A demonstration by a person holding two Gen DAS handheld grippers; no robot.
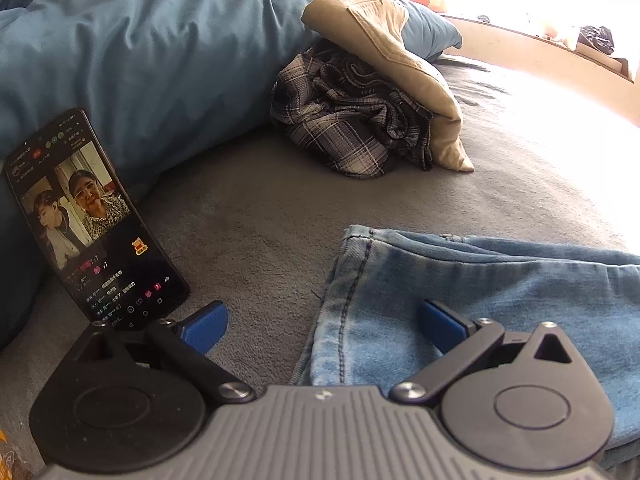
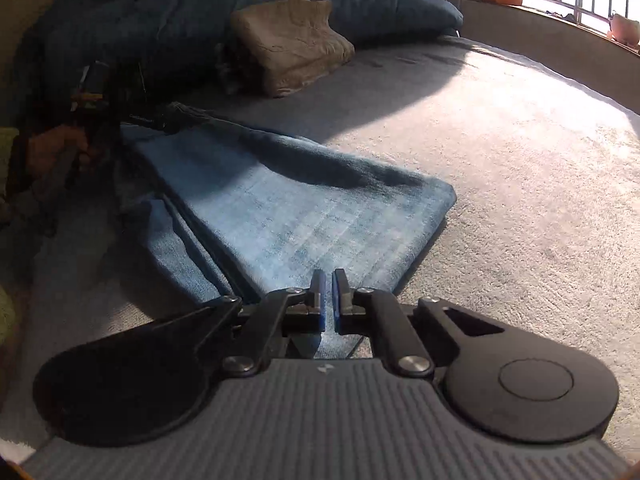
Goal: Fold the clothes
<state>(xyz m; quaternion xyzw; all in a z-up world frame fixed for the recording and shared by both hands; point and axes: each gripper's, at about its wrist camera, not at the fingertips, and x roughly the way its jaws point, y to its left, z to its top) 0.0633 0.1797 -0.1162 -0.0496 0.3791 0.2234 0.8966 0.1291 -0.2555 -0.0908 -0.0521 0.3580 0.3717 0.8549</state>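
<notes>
A pair of light blue jeans [image 2: 288,216] lies stretched across a grey bed cover [image 2: 500,152], the landmark for everything here. The right gripper [image 2: 329,300] sits at one end of the jeans, its blue jaws nearly together, pinching the denim edge between them. At the far end, the left gripper [image 1: 322,326] hangs low over the jeans' hem [image 1: 356,236] and side seam, its jaws wide apart and holding nothing; one finger [image 1: 444,326] is above the denim, the other above bare cover. In the right wrist view a hand [image 2: 48,152] holding that gripper shows dimly in shadow.

Beyond the jeans, against a blue duvet [image 1: 140,48], sits a heap of a plaid garment [image 1: 340,120] under beige trousers [image 1: 400,52]. A phone [image 1: 92,220] leans on the duvet, just beside the left gripper.

The jeans seem mid-fold or being straightened. To do it well, the open jaws should probably take every layer at the hem corner, keep the cloth taut against the right gripper's hold, and stay clear of the phone.
</notes>
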